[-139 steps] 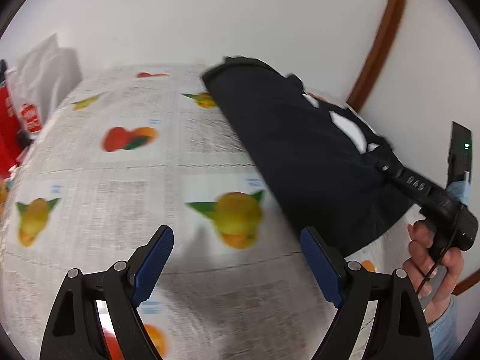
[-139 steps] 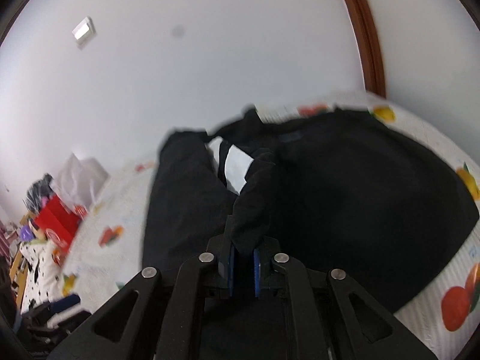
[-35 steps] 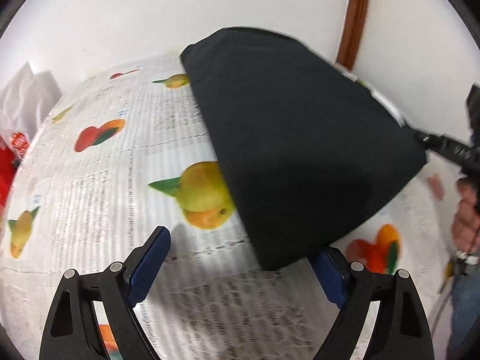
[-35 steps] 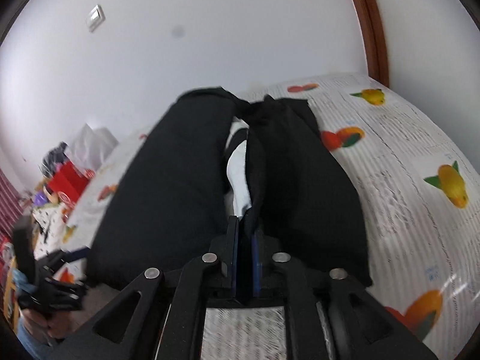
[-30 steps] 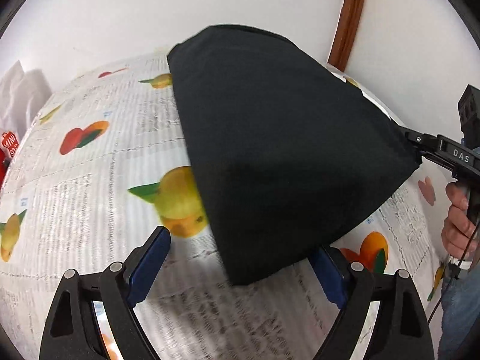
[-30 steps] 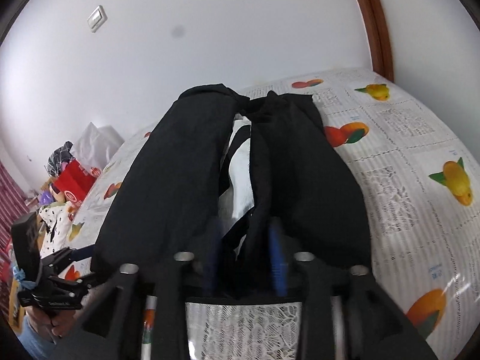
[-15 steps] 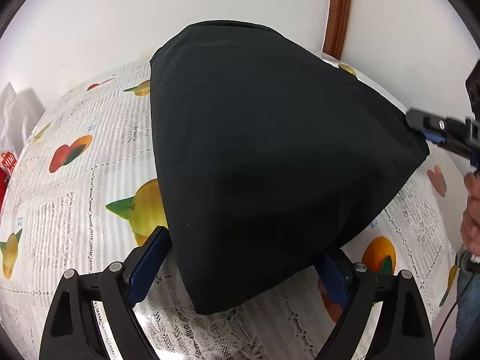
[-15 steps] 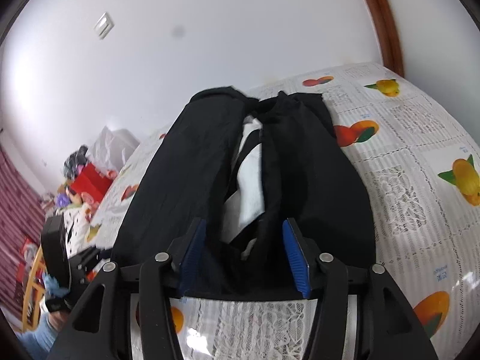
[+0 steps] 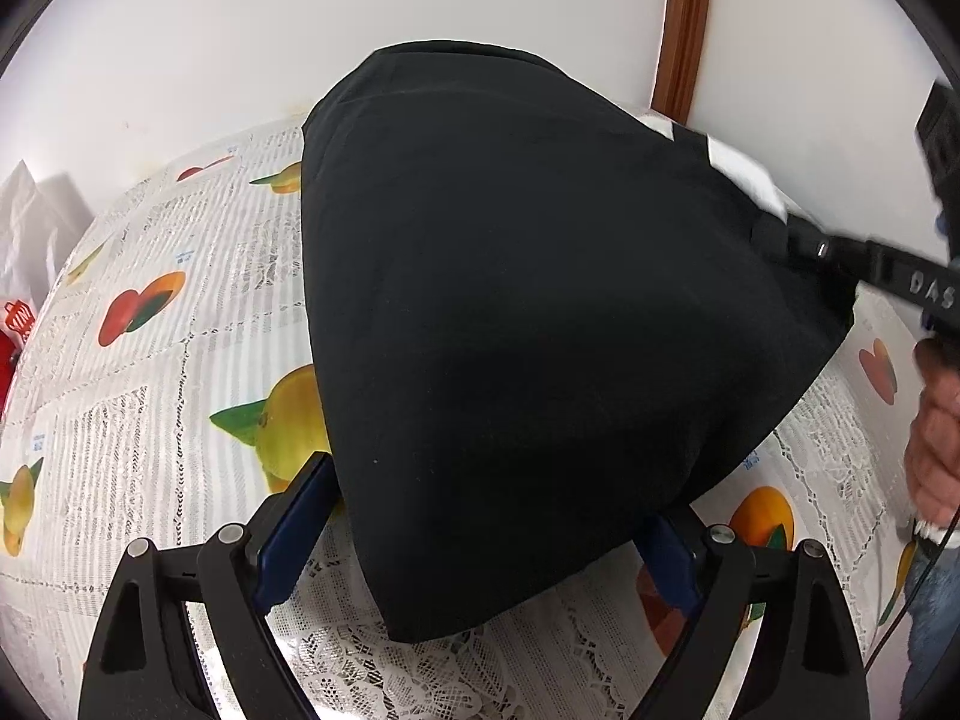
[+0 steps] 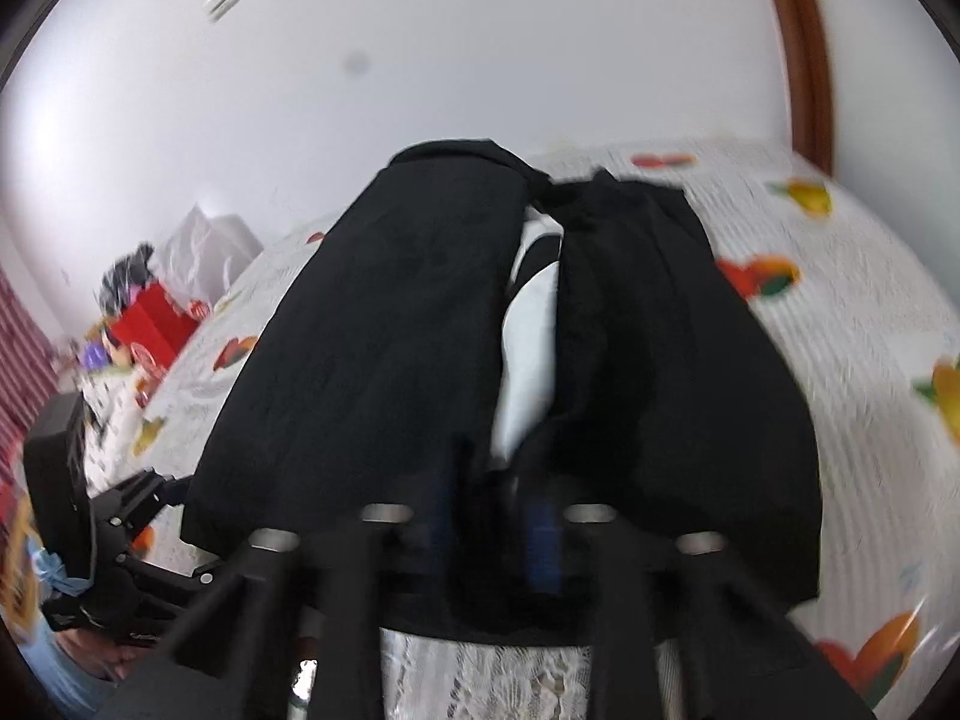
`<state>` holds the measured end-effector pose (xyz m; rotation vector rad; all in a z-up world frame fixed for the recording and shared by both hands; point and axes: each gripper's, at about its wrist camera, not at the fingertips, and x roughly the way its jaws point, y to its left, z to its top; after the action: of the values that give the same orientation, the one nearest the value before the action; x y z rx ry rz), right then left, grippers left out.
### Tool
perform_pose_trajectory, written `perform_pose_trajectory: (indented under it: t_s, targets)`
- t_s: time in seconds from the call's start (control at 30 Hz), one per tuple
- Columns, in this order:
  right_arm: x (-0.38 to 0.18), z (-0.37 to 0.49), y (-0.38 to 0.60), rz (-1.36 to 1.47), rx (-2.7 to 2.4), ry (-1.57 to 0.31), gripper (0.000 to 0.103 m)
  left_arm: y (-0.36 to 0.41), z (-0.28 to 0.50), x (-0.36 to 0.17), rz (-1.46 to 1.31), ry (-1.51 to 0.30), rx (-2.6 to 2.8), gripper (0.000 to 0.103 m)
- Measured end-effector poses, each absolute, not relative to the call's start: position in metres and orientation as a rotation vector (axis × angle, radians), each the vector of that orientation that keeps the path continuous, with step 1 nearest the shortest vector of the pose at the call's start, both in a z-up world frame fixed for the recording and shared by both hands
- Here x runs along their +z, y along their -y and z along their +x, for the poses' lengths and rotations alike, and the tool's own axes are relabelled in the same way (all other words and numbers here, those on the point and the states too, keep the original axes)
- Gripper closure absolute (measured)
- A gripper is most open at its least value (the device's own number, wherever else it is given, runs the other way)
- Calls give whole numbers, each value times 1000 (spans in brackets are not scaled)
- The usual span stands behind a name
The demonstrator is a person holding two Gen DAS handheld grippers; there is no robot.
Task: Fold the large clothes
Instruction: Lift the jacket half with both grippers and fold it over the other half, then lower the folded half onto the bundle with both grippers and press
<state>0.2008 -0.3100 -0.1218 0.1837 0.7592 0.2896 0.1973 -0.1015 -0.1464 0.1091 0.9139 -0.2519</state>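
On the fruit-print cloth (image 9: 150,396) lies the black garment (image 9: 528,324), folded lengthwise so its two dark halves meet over a white strip (image 10: 528,354) down the middle. The left gripper (image 9: 480,540) has its jaws spread wide, one blue pad at each side of the garment's near corner, neither pressing on it. The right gripper (image 10: 489,516) is closing at the opposite hem; that view is blurred, so whether its pads have bitten the fabric or only crowd it cannot be told, though dark fabric does sit between them.

Risks, as they look from here:
- The right jaws may close on one layer only, or on the inner edge beside the white strip. A lift would then peel the halves open and undo the lengthwise fold.
- If the right gripper pulls while the left has no hold, the garment would likely slide across the smooth cloth or swing about one end and skew.
- The left jaws straddle a thick corner. Closing there could bunch the layers or miss the bottom one, so the next fold would come out uneven.
- The lace (image 9: 384,678) under the near corner could be pinched along with the fabric and dragged up with it
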Motion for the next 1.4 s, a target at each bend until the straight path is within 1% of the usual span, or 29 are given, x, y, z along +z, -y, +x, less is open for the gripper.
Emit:
perform_pose_trajectory:
  t_s: [0.1, 0.2, 0.27, 0.37, 0.43, 0.53, 0.6, 0.67, 0.7, 0.73, 0.8, 0.87, 0.9, 1.0, 1.03, 1.07, 1.1, 1.17, 1.33, 1.4]
  targets:
    - [-96, 185, 320, 181, 290, -630, 96, 102, 197, -146, 108, -913, -245, 11]
    - [-73, 162, 350, 268, 248, -490, 97, 99, 198, -146, 105, -914, -232, 11]
    - [-74, 157, 362, 293, 206, -471, 97, 98, 200, -146, 107, -916, -225, 11]
    - [-96, 166, 372, 282, 133, -572, 96, 99, 200, -146, 113, -915, -226, 11]
    - [-112, 173, 376, 288, 117, -641, 95, 99, 200, -145, 106, -914, -240, 14]
    - [-122, 178, 377, 284, 94, -674, 83, 103, 201, -144, 86, -915, -279, 14]
    - [-121, 183, 375, 284, 88, -683, 80, 111, 204, -144, 93, -922, -281, 14]
    - [-120, 192, 371, 269, 73, -708, 80, 119, 204, -145, 120, -922, -258, 13]
    - [-119, 197, 364, 245, 67, -718, 85, 121, 205, -145, 124, -919, -249, 13]
    - [-116, 196, 362, 216, 90, -707, 96, 121, 205, -145, 120, -921, -245, 13]
    - [-102, 181, 369, 204, 142, -594, 97, 120, 206, -145, 111, -924, -247, 13]
    - [-98, 170, 386, 300, 168, -523, 97, 119, 206, -145, 116, -920, -245, 13]
    - [-101, 171, 393, 339, 158, -529, 97, 118, 206, -145, 119, -920, -243, 13]
    - [-124, 183, 396, 316, 85, -653, 96, 118, 207, -144, 117, -922, -245, 13]
    - [-129, 184, 396, 312, 65, -684, 92, 118, 207, -144, 116, -922, -249, 13]
    - [-131, 182, 395, 302, 46, -703, 88, 117, 208, -143, 116, -923, -252, 13]
    - [-129, 176, 395, 278, 27, -712, 85, 113, 208, -144, 113, -924, -257, 13]
    - [-122, 162, 395, 227, 3, -711, 85, 107, 204, -143, 99, -925, -274, 13]
    - [-115, 129, 402, 150, -2, -762, 84, 100, 189, -138, 57, -908, -330, 23]
    - [-115, 117, 405, 117, -4, -774, 82, 99, 183, -135, 40, -895, -351, 27]
